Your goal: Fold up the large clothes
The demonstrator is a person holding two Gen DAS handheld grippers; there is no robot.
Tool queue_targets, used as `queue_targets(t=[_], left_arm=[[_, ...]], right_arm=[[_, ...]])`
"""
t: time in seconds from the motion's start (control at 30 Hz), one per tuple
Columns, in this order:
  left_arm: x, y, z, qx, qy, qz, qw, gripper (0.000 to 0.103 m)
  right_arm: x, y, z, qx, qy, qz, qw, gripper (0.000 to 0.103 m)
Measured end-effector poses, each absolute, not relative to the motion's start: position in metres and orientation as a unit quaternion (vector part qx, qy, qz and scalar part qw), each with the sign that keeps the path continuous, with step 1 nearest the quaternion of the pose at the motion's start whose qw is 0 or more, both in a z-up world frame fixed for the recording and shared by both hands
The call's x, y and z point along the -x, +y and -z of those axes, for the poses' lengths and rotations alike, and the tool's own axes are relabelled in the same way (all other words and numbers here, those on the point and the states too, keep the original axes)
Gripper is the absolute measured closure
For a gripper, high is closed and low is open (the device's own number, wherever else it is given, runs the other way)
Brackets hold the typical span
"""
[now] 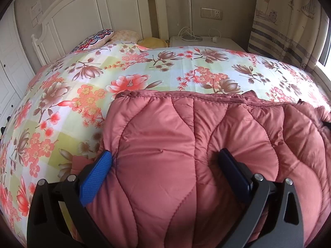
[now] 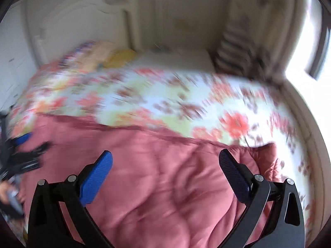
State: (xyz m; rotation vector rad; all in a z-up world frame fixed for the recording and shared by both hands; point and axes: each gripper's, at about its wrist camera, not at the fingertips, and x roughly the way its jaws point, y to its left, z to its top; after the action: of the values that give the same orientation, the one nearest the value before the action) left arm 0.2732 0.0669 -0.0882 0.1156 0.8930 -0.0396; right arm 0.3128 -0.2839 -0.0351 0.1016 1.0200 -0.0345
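One pink quilted coat (image 1: 186,165), one floral bedsheet (image 1: 144,72), three pillows (image 1: 95,39), two claws (image 1: 165,159).

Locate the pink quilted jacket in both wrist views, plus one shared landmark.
Left wrist: the pink quilted jacket fills the lower centre and right, on the floral bedspread; the open left claw presses both fingers into it.
Right wrist: the jacket fills the lower left and centre, blurred; the right claw is open over it, contact unclear.
Shared landmark: the white headboard, upper left in both.
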Motion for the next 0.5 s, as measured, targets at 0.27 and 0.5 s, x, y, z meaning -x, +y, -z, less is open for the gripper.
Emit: queue_targets(t=[0.27,0.5], left_arm=[[-0.277,0.066,0.083,-0.055,0.466,0.015,0.883,0.002],[-0.259,0.018,0.019,-0.001,0.406,0.043,0.913,0.002]], right_arm=[[-0.321,-0.285,0.068,-0.046,0.501,0.029,0.864,0.004],[-0.319,-0.284,0.067,-0.046,0.495,0.032,0.867,0.004]])
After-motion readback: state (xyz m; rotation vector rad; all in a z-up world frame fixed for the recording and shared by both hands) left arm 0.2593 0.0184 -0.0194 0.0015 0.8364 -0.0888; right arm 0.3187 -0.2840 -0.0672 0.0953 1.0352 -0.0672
